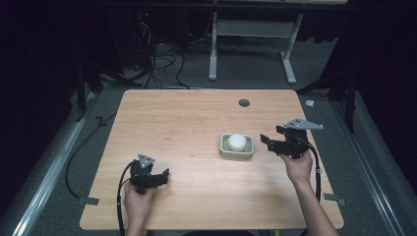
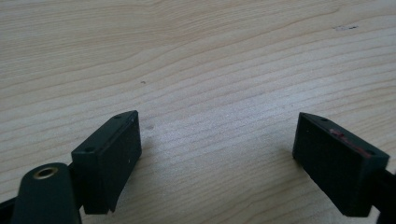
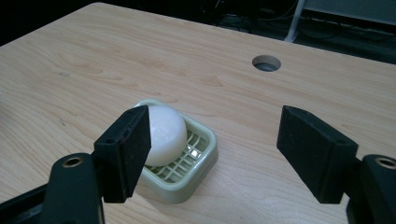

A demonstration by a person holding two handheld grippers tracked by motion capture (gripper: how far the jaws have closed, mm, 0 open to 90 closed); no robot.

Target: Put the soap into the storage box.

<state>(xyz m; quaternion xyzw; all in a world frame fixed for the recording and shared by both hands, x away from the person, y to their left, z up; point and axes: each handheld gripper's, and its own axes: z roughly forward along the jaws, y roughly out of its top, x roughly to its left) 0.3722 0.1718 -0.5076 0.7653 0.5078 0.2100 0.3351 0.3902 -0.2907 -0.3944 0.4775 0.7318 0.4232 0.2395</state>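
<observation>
Your right gripper (image 1: 269,141) hovers with jaws spread wide, nothing between them, just right of the pale green slatted plastic soap dish (image 1: 236,153). A white rounded bar of soap (image 1: 237,141) sits in that dish, right of centre on the light wooden table (image 1: 187,123). Your left gripper (image 1: 164,176) rests low at the table's near left, jaws apart and empty.

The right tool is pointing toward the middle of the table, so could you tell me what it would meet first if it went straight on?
Most likely the pale green soap dish holding the white soap. The right tool is open, and the dish lies just ahead between its jaws. Depth is unclear, so it might touch the soap first.
</observation>
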